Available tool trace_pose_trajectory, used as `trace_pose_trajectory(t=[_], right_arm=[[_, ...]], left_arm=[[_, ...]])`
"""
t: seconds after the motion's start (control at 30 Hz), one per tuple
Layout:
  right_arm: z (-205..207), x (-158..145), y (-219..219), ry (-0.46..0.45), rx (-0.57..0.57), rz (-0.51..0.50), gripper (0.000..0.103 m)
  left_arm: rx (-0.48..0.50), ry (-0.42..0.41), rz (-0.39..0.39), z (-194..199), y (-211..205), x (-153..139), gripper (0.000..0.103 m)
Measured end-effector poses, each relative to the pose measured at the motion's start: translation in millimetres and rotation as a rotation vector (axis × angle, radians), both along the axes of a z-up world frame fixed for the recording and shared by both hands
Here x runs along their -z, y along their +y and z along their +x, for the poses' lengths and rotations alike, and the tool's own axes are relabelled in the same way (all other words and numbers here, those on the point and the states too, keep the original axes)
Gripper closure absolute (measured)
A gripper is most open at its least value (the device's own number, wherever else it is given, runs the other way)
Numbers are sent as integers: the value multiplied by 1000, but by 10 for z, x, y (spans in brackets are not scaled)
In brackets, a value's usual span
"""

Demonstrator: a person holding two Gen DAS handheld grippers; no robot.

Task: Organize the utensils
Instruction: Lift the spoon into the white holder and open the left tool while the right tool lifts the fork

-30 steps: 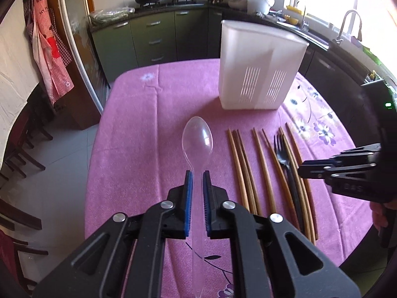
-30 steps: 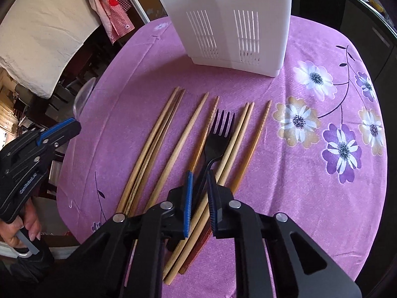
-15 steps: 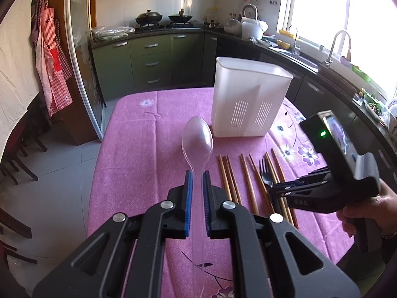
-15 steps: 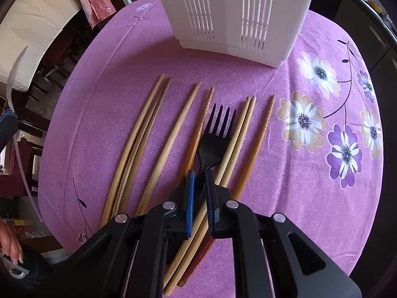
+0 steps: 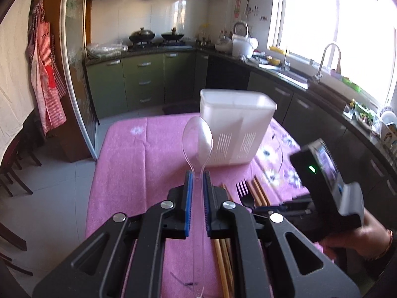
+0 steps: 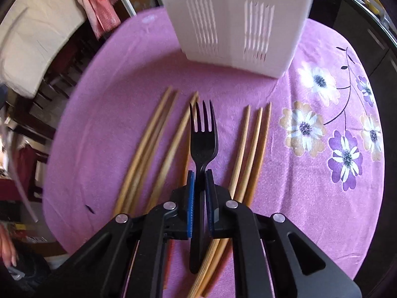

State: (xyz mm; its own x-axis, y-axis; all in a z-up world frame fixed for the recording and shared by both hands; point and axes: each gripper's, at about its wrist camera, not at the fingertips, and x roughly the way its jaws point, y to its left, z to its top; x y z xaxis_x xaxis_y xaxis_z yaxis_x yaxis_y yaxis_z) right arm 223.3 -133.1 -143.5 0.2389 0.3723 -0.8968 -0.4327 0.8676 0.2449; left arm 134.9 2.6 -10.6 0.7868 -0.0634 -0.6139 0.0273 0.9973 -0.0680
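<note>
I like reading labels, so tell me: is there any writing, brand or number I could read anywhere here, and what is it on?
None can be read.
Clear spoon: faint raised marks low on the handle, too small to read.
Screen on the right gripper: blurred.
White utensil holder, black fork, chopsticks: no writing visible.

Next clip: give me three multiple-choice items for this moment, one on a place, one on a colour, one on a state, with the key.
1. The white caddy stands:
A. beyond the chopsticks
B. on the counter
C. on the floor

2. The fork is:
A. white
B. black
C. wooden

3. The left tool is:
A. open and empty
B. shut on a chopstick
C. shut on the clear spoon

Key:
1 A, it sits on the purple cloth past their tips.
2 B, dark tines and handle.
3 C, the pads clamp its handle.
</note>
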Motion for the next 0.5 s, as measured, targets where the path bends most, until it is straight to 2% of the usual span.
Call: trace_pose_trajectory(t=[0.17,0.23,0.4,0.5], right_arm=[[-151,-305,-276,-95,40,193,94],[-207,-415,-416,-133,50,252,94],[-297,-487,-635,-175,70,344,94],[-283,-456,-774,-173,74,383,94]], left_arm=[[22,-105,-78,322,-45,-352,95],[37,-185,-124,483,-89,-549,95],[51,-431,-119,831,-335,-933,95],[45,-503,-134,1063,-441,-949,95]])
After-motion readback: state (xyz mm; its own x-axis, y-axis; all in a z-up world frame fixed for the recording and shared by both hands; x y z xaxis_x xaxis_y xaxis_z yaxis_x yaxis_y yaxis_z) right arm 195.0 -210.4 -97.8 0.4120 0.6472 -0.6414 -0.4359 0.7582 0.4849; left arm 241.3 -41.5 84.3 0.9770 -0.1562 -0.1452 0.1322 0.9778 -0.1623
